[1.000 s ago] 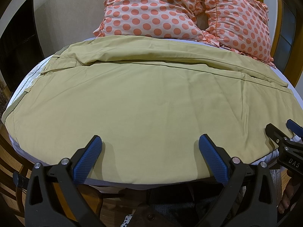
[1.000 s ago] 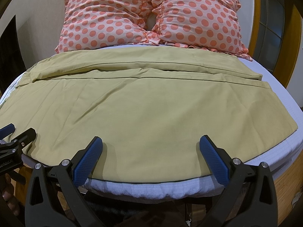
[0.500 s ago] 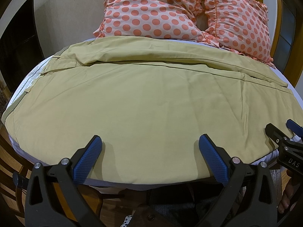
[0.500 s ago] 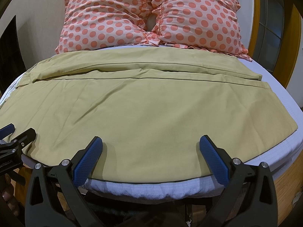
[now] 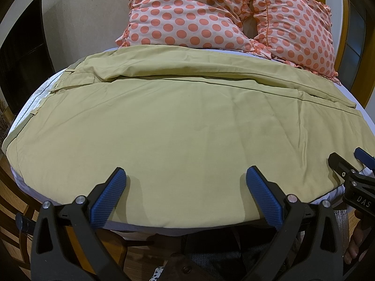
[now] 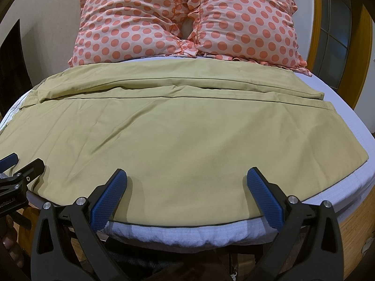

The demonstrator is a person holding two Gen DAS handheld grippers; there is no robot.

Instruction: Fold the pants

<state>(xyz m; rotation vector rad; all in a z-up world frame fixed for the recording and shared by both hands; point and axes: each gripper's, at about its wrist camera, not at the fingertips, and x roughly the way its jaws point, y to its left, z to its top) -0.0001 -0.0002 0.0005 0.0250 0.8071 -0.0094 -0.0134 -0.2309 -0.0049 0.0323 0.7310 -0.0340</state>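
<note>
Olive-yellow pants point(image 5: 182, 121) lie flat across the bed, waistband at the left point(image 5: 35, 107), legs running right to the cuffs point(image 6: 365, 157). The far leg lies partly folded along the back point(image 6: 164, 79). My left gripper point(image 5: 186, 175) is open and empty, its blue-padded fingers hovering over the near edge of the fabric. My right gripper point(image 6: 187, 175) is open and empty over the near edge further right. The right gripper shows at the right edge of the left wrist view point(image 5: 349, 175); the left gripper shows at the left edge of the right wrist view point(image 6: 18, 173).
Two pink polka-dot pillows point(image 6: 187, 23) lean at the head of the bed. The white mattress edge point(image 6: 187, 231) runs under the grippers. A wooden door frame point(image 6: 361, 46) stands at the right, a dark opening point(image 5: 21, 46) at the left.
</note>
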